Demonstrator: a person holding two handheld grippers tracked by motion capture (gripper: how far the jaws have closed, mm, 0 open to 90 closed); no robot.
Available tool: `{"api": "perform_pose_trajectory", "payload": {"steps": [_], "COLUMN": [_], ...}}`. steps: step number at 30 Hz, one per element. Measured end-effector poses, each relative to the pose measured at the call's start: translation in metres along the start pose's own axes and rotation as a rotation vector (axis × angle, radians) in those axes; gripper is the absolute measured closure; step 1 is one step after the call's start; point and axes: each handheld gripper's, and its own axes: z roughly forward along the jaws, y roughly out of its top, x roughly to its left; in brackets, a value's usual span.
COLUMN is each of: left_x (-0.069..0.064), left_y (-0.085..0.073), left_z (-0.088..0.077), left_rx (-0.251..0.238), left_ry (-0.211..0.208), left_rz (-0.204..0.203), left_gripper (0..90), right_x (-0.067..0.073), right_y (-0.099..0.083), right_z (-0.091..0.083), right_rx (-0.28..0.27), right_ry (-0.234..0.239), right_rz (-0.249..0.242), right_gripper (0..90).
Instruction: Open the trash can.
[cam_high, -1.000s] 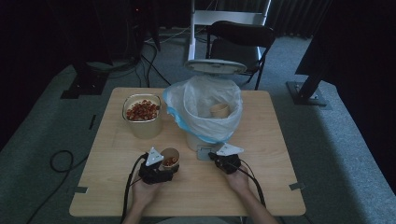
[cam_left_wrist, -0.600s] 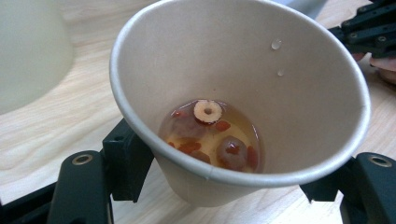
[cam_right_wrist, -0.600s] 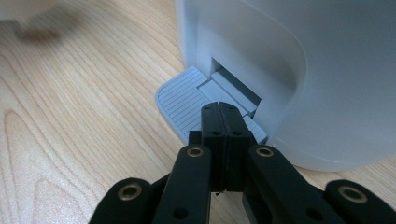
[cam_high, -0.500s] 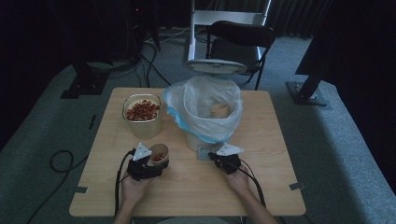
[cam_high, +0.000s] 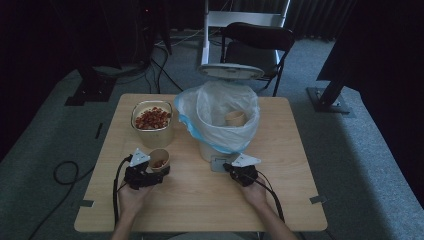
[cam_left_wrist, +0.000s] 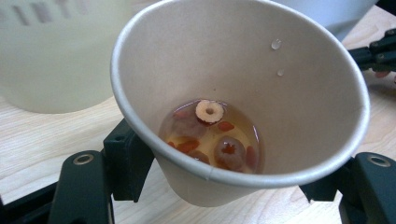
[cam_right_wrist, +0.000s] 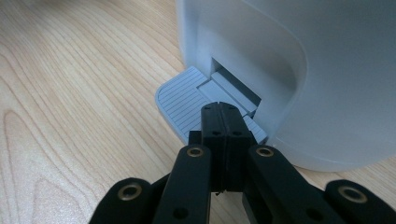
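While the pedal bin (cam_high: 227, 125) stands mid-table w/ lid up in the high view, the left gripper (cam_high: 152, 170) holds a paper cup (cam_high: 159, 159) just left-front of the bin, near the strainer tub (cam_high: 152, 122) of red fruit; the right gripper (cam_high: 239, 170) sits at the bin's front foot. Left gripper view: cup (cam_left_wrist: 243, 93) clamped between the jaws, which have just closed a bit more, tea dregs w/ jujube slices (cam_left_wrist: 210, 135) inside. Right gripper view: jaws fully shut, nothing held, tips pressing the bin's pedal (cam_right_wrist: 187, 100). Step, I'd judge: emptying dregs before binning the cup. Next calls for tipping over the tub w/o crushing the cup, pedal kept down.
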Motion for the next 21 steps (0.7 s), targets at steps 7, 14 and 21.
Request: {"api": "perform_pose_trajectory", "payload": {"steps": [7, 14, 21], "left_x": [0.011, 0.02, 0.028], "left_y": [0.006, 0.011, 0.014], "left_z": [-0.006, -0.011, -0.016], "left_rx": [0.0, -0.005, -0.015], "left_ry": [0.028, 0.054, 0.069], "left_rz": [-0.004, -0.029, -0.043], "left_gripper": [31.2, 31.1, 31.2], "right_x": [0.0, 0.0, -0.001], "right_y": [0.0, 0.0, 0.0], "right_z": [0.0, 0.0, 0.0], "right_rx": [0.0, -0.001, 0.0], "right_ry": [0.001, 0.003, 0.006], "right_rz": [0.001, 0.004, 0.01], "right_gripper": [90.0, 90.0, 90.0]}}
